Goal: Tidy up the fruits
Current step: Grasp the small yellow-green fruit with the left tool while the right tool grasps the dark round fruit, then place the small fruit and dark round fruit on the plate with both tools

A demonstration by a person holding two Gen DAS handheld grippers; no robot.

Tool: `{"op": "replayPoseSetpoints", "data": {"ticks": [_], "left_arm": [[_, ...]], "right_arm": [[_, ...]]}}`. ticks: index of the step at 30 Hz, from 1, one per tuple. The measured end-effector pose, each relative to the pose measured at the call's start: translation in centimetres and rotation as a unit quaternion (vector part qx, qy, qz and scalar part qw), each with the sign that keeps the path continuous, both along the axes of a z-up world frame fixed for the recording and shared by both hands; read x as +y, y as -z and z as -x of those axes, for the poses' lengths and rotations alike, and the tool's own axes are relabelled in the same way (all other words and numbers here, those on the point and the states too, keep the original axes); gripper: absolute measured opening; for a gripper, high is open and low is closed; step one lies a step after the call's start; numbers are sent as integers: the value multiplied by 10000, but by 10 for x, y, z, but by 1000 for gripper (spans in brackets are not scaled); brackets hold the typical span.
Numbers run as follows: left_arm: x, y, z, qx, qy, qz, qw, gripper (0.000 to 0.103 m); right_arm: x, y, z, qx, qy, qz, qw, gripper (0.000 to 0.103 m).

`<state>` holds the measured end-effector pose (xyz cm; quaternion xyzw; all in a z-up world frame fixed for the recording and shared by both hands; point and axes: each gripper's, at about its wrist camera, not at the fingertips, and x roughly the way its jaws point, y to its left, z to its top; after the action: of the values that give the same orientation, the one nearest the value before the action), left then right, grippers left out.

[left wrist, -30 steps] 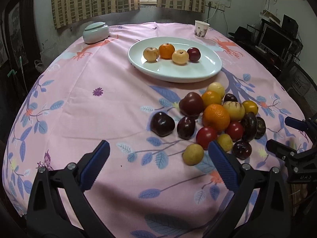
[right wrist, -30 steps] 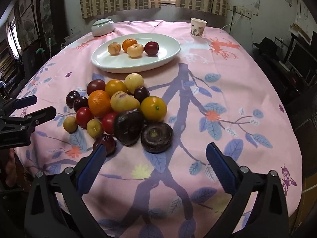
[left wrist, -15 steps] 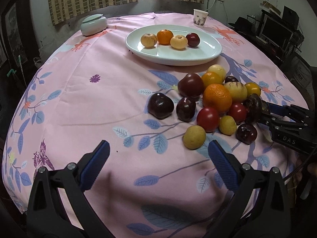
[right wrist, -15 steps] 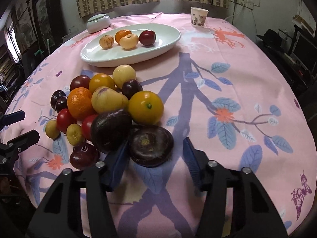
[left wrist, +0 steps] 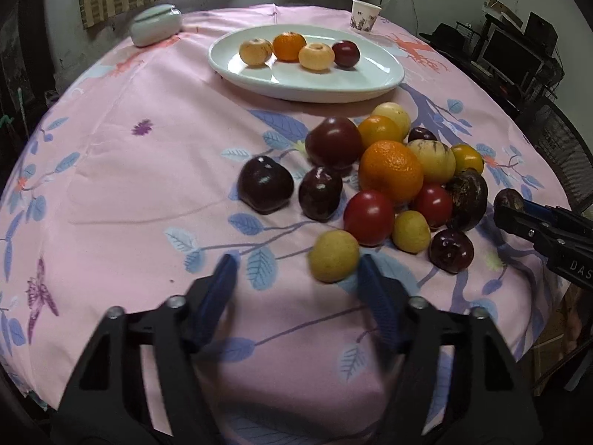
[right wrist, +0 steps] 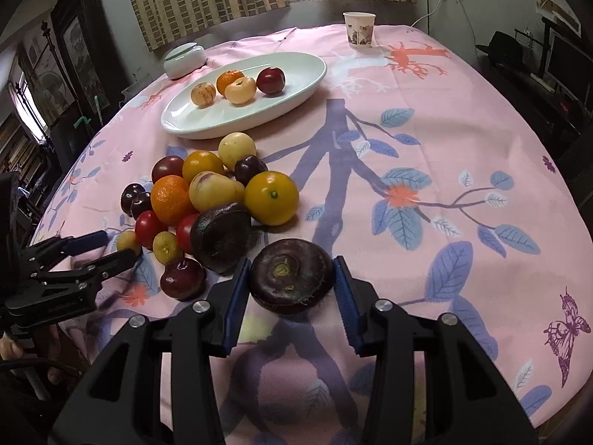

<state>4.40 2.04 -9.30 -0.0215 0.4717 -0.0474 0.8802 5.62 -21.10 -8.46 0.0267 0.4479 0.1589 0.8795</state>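
A pile of mixed fruit point(left wrist: 393, 174) lies on the pink cloth in front of a white oval plate point(left wrist: 378, 74) that holds several fruits. My right gripper point(right wrist: 291, 282) is shut on a dark purple flat fruit point(right wrist: 291, 276) at the near edge of the pile point(right wrist: 207, 200); it also shows in the left wrist view point(left wrist: 508, 200). My left gripper point(left wrist: 296, 282) is open but partly closed, low over the cloth, and a small yellow fruit point(left wrist: 333, 255) sits just inside its right finger. The left gripper shows in the right wrist view point(right wrist: 100, 248).
A paper cup point(right wrist: 358, 29) and a pale lidded jar point(right wrist: 184, 60) stand at the far side of the table. The plate point(right wrist: 296, 85) has bare room on its near half. Furniture and a monitor stand to the right of the table.
My right gripper moved onto the dark purple fruit and closed on it. My left gripper moved forward toward the small yellow fruit and its jaws narrowed.
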Motion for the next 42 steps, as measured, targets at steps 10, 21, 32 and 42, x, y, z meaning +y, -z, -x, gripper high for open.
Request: {"op": "replayPoseSetpoints", "data": {"ticks": [10,21,32,42], "left_arm": [[-9,-11,4,-132,219,319,9992,26],[2,-27,8,-245,144,402,9988,26],[17,-59,-36,-456,45,154,9988,26],[18,-73,-162,-254,229,60,9994,27]], "right_arm": [[3,-9,8,-61,-108,-156,9998,45],[15,-18,10,-167,-235,-130,9995,45],[42,-47,-24,-535,-692,-58,9961,45],[77,-60,-149,-478,-933,206,9943,45]]}}
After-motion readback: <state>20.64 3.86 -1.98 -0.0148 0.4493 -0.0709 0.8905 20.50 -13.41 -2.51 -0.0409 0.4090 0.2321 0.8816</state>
